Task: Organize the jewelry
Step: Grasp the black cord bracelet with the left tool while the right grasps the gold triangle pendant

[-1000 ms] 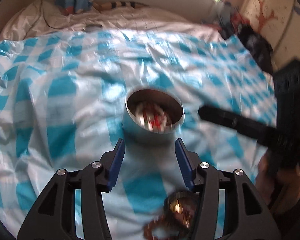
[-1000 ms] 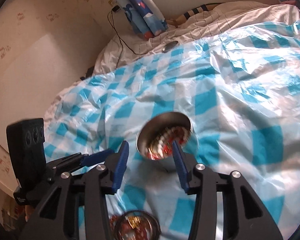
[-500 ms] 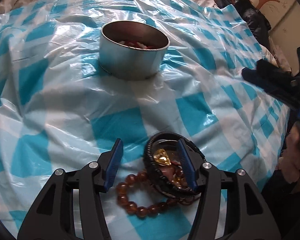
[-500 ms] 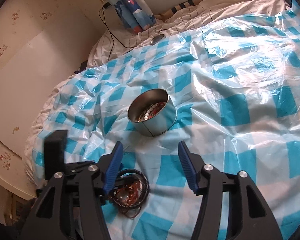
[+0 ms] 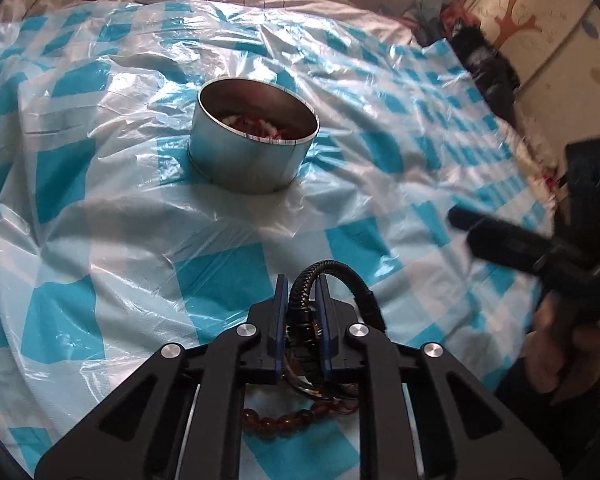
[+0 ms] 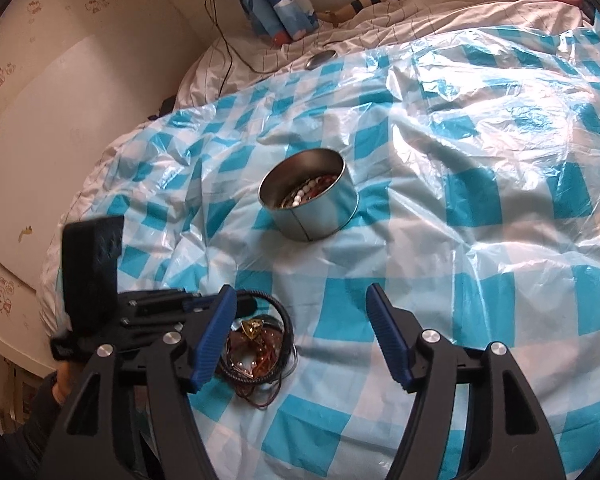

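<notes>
At far left in the right wrist view, we see the left gripper (image 6: 216, 308) reaching in over the blue-and-white checked sheet (image 6: 480, 264). A hand (image 6: 62, 384) carries it from below. Its tips sit at the edge of the jewelry pile (image 6: 256, 348), which lies on the sheet near the front edge.

In the left wrist view, the left gripper (image 5: 302, 300) is clenched on the black braided bracelet (image 5: 332, 280). Its jaws have just been closing, and the blue pads now press both sides of the braid. The rest of the loop arches up and to the right of the fingers. Beneath the gripper, an amber bead string (image 5: 284, 428) lies on the sheet, partly hidden by the gripper body.

Beyond the pile, near the middle of the sheet, stands the tin (image 5: 254, 136), upright and open. Red and white beads (image 6: 308, 194) lie inside it. The tin is well apart from the pile.

To the right, the right gripper (image 6: 300, 330) hangs above the sheet. Its jaws have just been opening and stand released, with nothing between them. In the left wrist view it (image 5: 460, 216) shows blurred at the right edge, with a hand (image 5: 556, 352) below it.
</notes>
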A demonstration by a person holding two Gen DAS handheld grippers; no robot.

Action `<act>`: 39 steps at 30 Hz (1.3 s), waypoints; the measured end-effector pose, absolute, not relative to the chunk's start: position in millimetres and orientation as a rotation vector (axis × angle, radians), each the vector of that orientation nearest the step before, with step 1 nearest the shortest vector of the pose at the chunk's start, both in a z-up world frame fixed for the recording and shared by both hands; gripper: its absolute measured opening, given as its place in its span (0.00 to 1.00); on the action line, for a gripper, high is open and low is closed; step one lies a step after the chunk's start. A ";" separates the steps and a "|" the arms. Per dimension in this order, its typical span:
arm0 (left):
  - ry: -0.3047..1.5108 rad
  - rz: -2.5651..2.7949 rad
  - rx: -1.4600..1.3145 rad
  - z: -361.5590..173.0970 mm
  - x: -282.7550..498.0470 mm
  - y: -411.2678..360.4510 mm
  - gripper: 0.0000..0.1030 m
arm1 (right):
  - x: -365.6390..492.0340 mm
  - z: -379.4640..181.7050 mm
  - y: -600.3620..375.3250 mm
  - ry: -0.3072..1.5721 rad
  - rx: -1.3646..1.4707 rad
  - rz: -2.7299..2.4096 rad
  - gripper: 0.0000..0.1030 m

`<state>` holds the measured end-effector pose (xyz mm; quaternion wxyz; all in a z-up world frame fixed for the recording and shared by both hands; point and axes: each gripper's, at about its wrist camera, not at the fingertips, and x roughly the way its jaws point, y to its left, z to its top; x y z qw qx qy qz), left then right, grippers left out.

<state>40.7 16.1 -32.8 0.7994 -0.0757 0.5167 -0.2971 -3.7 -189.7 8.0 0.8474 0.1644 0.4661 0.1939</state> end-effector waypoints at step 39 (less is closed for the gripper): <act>0.982 -0.608 -0.432 0.4 67.3 80.8 0.11 | 7.2 -61.4 -123.5 1.114 0.465 0.592 0.20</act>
